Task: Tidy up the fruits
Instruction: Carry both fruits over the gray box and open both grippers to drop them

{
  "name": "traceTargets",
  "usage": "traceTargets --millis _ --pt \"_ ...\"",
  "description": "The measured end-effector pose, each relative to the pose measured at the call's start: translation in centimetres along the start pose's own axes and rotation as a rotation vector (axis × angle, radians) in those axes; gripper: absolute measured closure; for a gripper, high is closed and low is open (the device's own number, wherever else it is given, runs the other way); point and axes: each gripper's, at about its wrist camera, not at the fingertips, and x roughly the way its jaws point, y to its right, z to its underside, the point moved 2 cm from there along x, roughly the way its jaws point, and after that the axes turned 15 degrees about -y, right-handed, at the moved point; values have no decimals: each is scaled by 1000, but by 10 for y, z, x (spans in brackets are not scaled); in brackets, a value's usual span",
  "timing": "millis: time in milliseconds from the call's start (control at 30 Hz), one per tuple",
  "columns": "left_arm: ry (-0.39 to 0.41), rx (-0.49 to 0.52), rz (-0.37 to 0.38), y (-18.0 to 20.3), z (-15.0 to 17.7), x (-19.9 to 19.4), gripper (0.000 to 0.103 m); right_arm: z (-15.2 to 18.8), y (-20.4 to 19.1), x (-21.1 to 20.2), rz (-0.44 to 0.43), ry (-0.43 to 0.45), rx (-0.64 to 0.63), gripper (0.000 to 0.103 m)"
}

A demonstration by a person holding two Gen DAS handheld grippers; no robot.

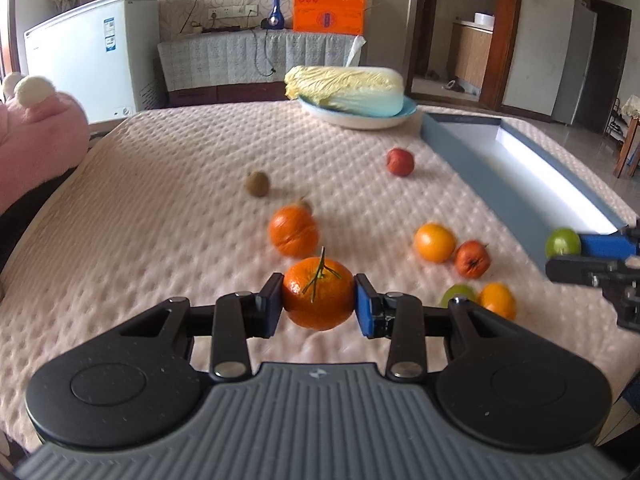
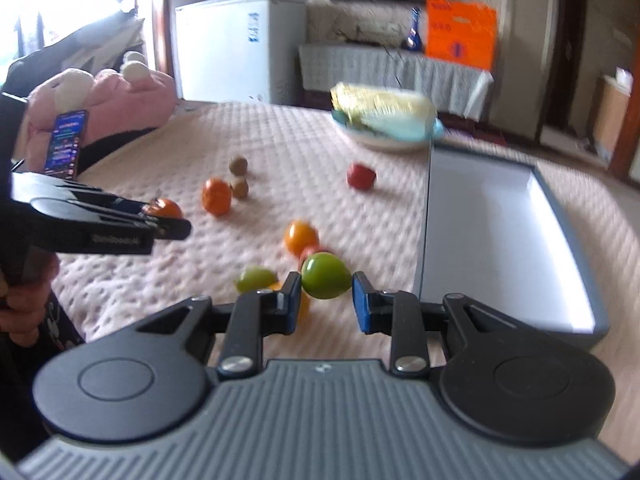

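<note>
Your left gripper (image 1: 319,300) clamps a stemmed orange (image 1: 319,298) above the near cloth (image 1: 160,208); loose fruit lies beyond it. Your right gripper (image 2: 326,300) clamps a green fruit (image 2: 325,275), just left of the grey box (image 2: 500,240).

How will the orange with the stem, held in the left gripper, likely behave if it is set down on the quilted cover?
The orange with the stem is round, so it would probably roll, though the dimpled quilted cover may slow it. It keeps its shape between the left gripper pads, so it seems firm. The thin stem could snap.
</note>
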Motion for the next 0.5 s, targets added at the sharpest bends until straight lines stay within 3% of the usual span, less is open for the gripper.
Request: traceTargets --millis 167,500 --pt "32 25 30 21 -15 -6 60 -13 21 3 2 14 19 72" --pt "56 72 111 69 -36 -1 60 -4 48 -20 -24 77 146 72"
